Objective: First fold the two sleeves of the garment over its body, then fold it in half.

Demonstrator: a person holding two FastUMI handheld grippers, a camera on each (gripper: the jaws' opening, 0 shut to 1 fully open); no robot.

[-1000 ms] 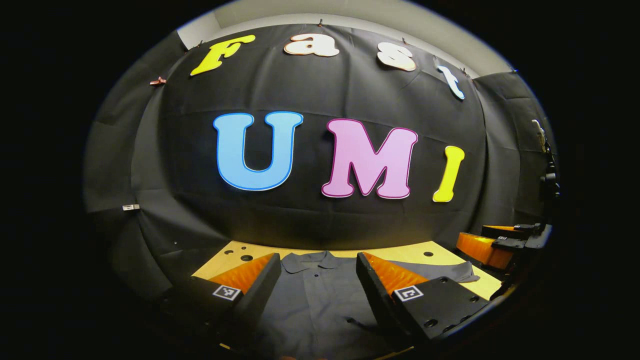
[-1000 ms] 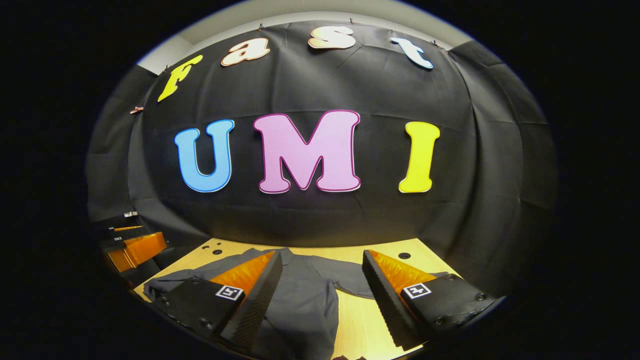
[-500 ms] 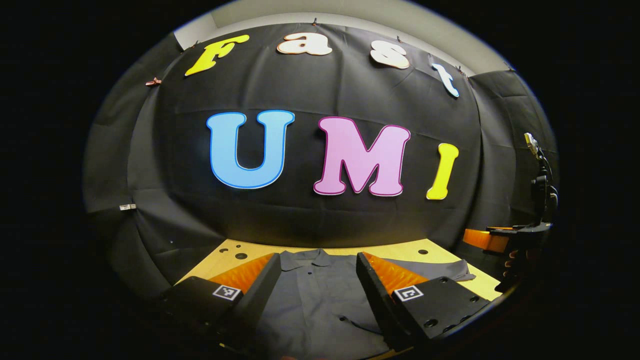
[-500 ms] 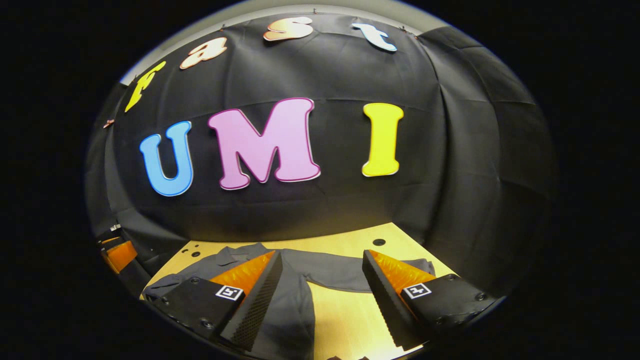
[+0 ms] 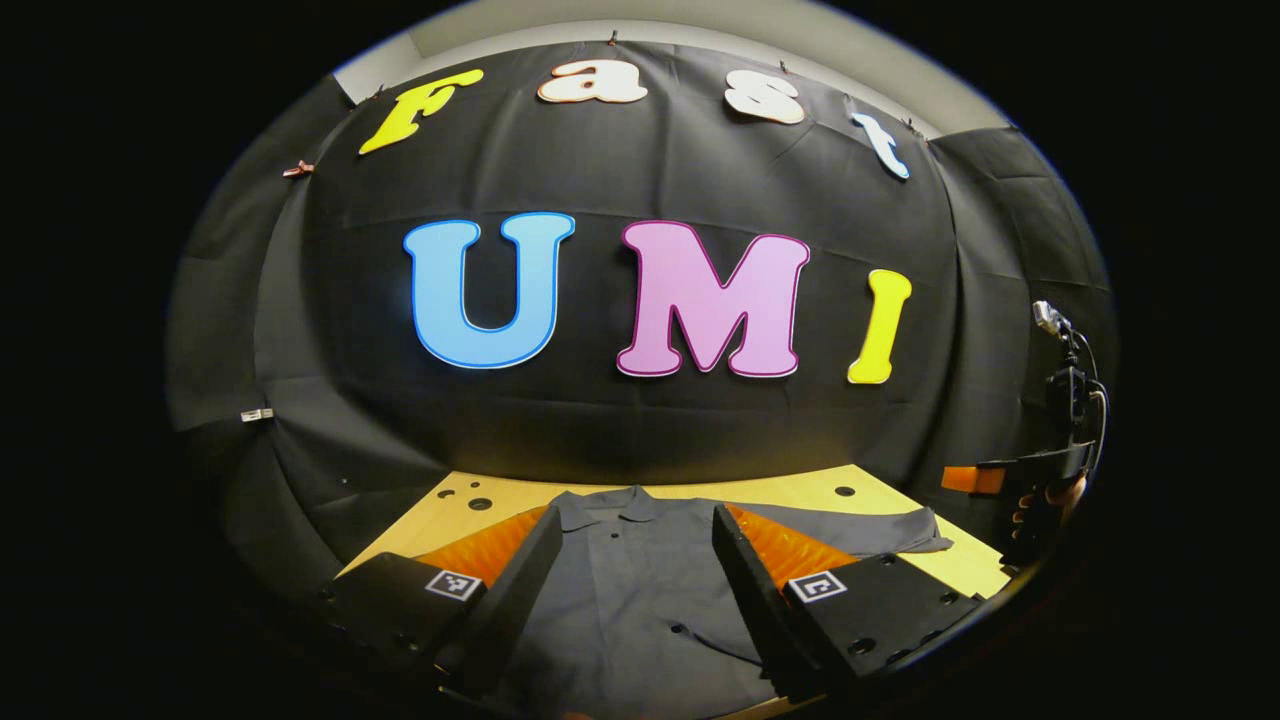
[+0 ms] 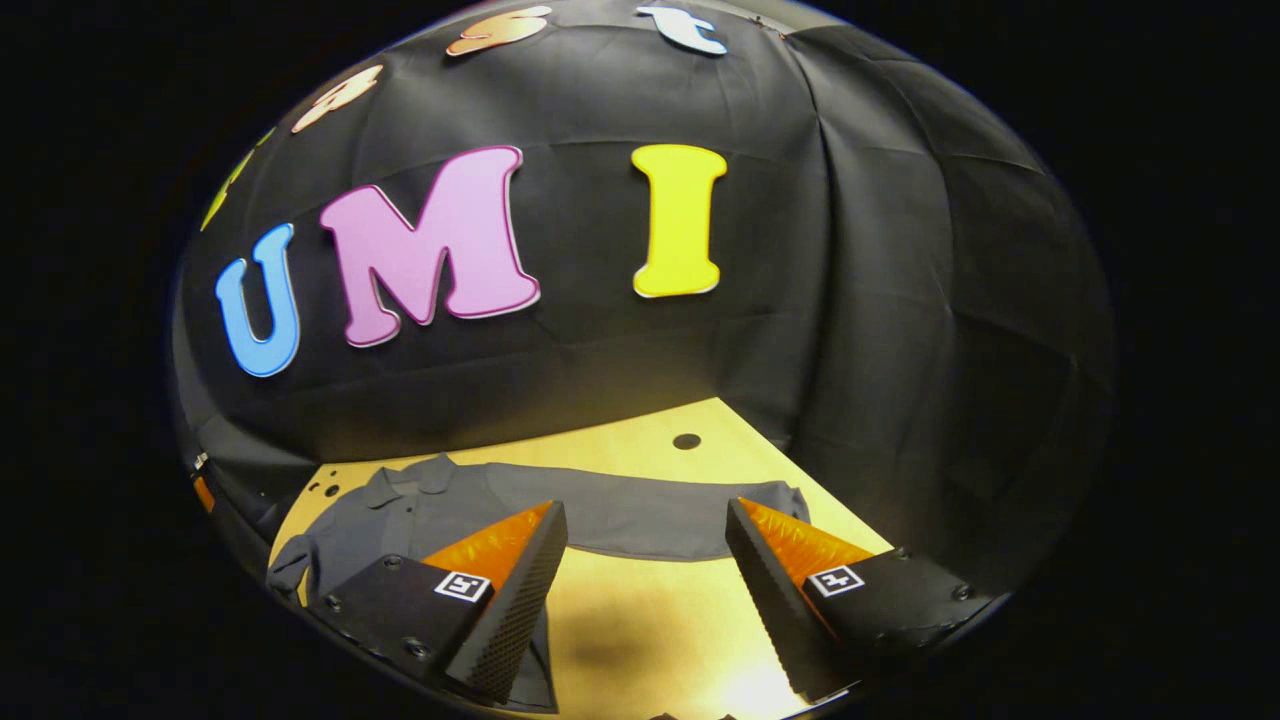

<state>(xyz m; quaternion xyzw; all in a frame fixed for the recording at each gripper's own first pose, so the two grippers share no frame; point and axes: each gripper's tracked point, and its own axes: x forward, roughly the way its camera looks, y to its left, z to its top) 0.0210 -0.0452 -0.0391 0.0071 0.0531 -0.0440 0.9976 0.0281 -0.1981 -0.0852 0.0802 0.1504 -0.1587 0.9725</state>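
Garment (image 5: 620, 590), a dark grey collared shirt, lies flat on the wooden table (image 5: 800, 492), collar at the far side. Left hand-held gripper (image 5: 630, 560) hovers over its body, jaws wide apart, holding nothing. Right hand-held gripper (image 6: 645, 560) hangs over bare table just near of the right sleeve (image 6: 660, 515), spread out flat to the right; jaws wide apart, empty.
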